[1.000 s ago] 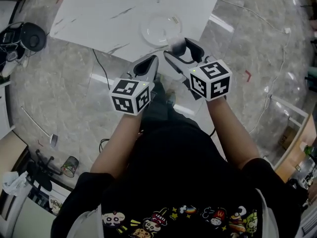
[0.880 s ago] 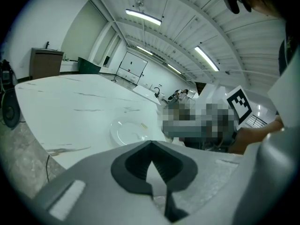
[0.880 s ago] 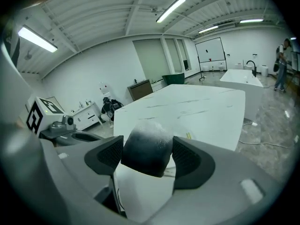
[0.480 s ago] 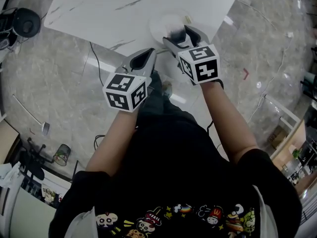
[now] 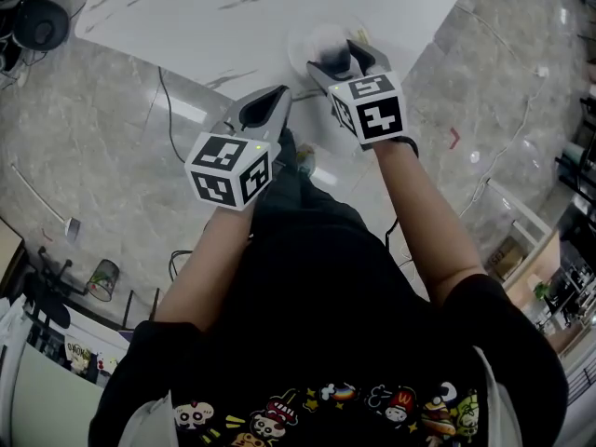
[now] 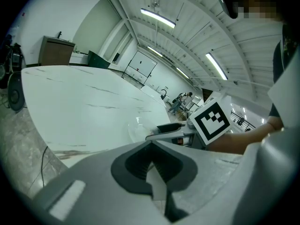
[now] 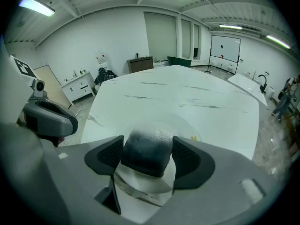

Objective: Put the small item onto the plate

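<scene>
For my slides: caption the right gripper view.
Right gripper grips a dark small item over the clear plate on a white table.

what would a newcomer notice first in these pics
The eye goes first to the right gripper, shut on a small dark item and held over a pale round plate near the edge of the white marbled table. Next comes the left gripper, jaws together and empty, beside it off the table's edge.

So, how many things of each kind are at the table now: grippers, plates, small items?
Grippers: 2, the left gripper and the right gripper
Plate: 1
Small dark item: 1, between the right gripper's jaws
Total: 4
</scene>
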